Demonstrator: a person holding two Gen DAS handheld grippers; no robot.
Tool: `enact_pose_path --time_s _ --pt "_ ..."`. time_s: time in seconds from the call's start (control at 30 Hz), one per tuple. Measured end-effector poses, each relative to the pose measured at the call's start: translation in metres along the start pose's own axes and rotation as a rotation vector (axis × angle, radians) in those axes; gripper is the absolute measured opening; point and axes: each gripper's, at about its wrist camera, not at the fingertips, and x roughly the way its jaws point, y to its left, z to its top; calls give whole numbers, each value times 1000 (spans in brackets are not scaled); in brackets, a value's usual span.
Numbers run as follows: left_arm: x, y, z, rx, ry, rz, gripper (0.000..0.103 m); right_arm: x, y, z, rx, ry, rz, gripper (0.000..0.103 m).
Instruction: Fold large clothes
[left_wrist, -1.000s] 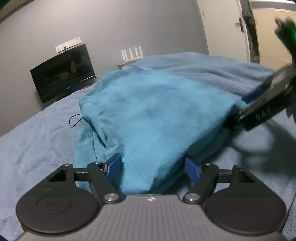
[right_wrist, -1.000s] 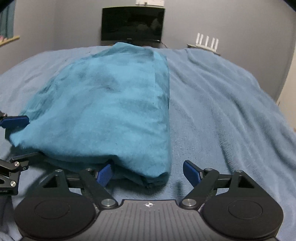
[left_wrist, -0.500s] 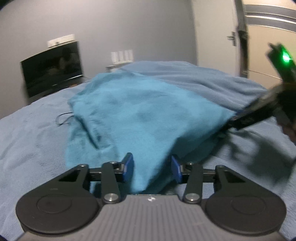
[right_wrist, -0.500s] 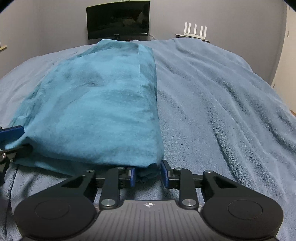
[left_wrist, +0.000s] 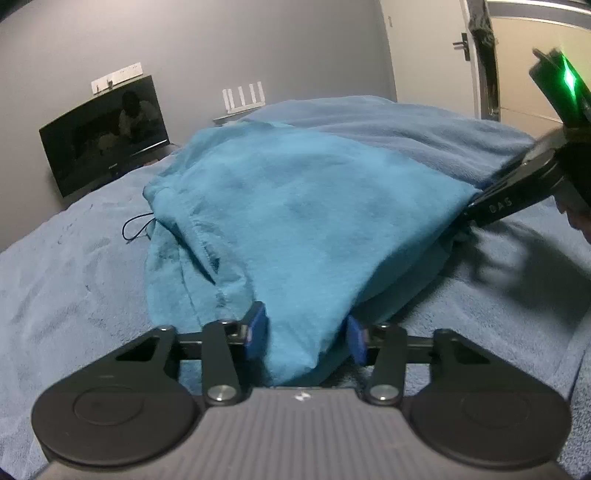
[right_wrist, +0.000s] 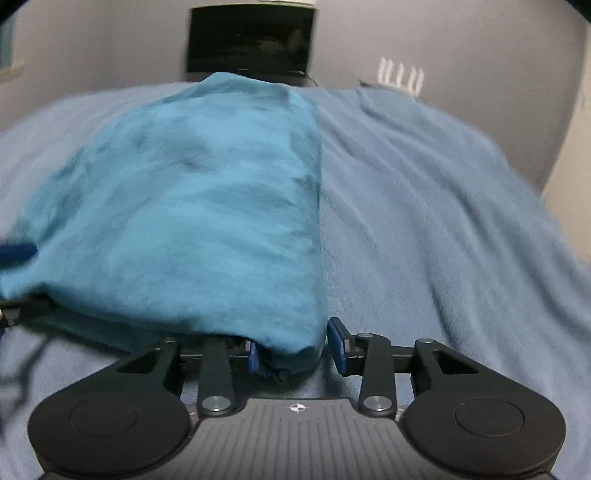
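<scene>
Here, my left gripper (left_wrist: 306, 339) has a near corner of the teal garment (left_wrist: 295, 221) bunched between its blue pads (left_wrist: 256, 332); its jaws are closing on the cloth, which already touches both. My right gripper (right_wrist: 295, 349) takes the other near corner, its jaws opening slightly, the cloth filling the gap but standing just clear of the right-hand pad. The garment lies ahead of both tools, spread away from me over the blue blanket (right_wrist: 424, 221). I judge the two corners are taken together so that the near edge can be lifted evenly and carried forward over the far part. A dark screen (left_wrist: 107, 136) stands beyond, against the wall.
</scene>
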Motion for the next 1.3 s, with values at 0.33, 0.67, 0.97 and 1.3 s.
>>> enact_pose_path --time_s 0.33,0.67,0.97,1.3 --pt "-10 4 1 -92 29 4 35 7 -11 -4 104 61 36 38" --pt "-29 -6 3 -108 66 58 39 -84 7 6 59 -251 139 64" --pt "-27 0 -4 -158 89 66 39 -19 9 5 92 -123 61 53" --pt "-50 -8 -8 -172 100 112 45 -48 -16 -1 231 -137 67 53"
